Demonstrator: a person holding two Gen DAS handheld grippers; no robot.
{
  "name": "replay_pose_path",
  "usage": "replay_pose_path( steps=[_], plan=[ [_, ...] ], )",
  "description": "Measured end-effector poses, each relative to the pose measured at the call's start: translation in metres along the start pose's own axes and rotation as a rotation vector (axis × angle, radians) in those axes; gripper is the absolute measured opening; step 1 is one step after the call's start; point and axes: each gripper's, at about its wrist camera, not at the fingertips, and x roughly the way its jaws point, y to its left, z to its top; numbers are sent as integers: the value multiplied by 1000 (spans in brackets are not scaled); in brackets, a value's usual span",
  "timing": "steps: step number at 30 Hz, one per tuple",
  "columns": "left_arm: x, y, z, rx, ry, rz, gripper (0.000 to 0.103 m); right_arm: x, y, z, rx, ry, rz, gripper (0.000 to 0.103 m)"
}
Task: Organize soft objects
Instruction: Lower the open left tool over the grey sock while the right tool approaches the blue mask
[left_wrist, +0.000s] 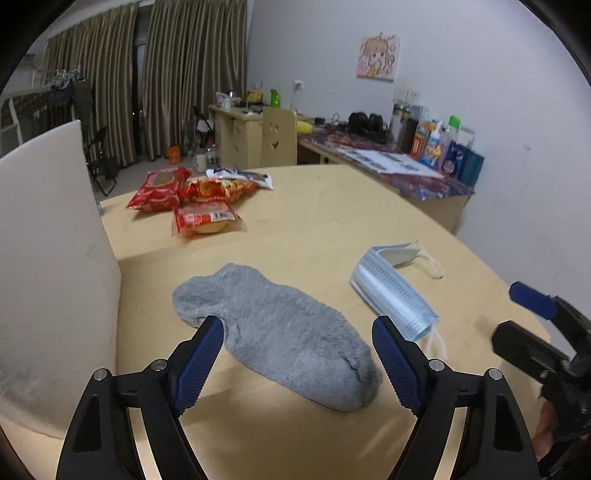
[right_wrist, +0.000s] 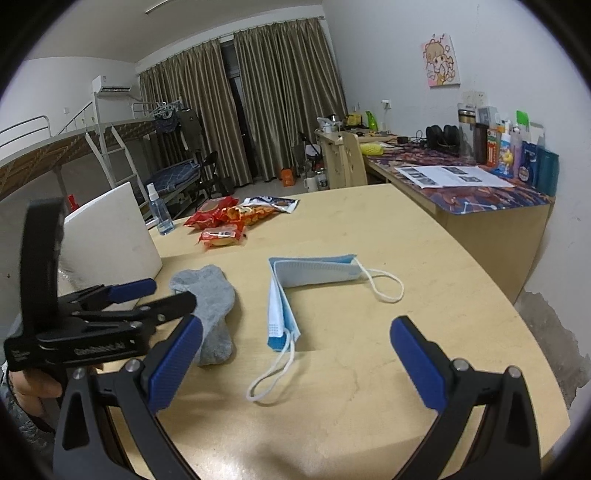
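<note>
fuzzy grey sock (left_wrist: 280, 332) flat on table (left_wrist: 325, 229) (folded blue mask (left_wrist: 391, 288) beside)

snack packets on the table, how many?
4, clustered at the far side of the table: a red packet leftmost, an orange-red packet beside it, a clear-windowed red packet nearest, a white-blue packet farthest. Overlaps may hide more.

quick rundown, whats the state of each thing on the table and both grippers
grey sock: lying flat, not gripped
face mask: folded over, loose on the table
snack packets: sealed, heaped at the far side
spray bottle: upright, capped
left gripper: open, straddling the sock
right gripper: open, empty
</note>
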Motion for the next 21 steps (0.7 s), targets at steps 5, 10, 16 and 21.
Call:
replay_pose_path(
  steps=[5,10,16,21],
  plan=[
    [15,1,0,3,35,27,82,5,-4,2,10,10,31,103],
    [27,-2,1,14,66,39,69,6,-4,1,9,12,65,103],
    [46,0,-1,1,157,44,60,10,-4,1,8,30,69,103],
    [49,0,-2,6,175,61,52,11,-3,3,0,32,74,103]
  ],
)
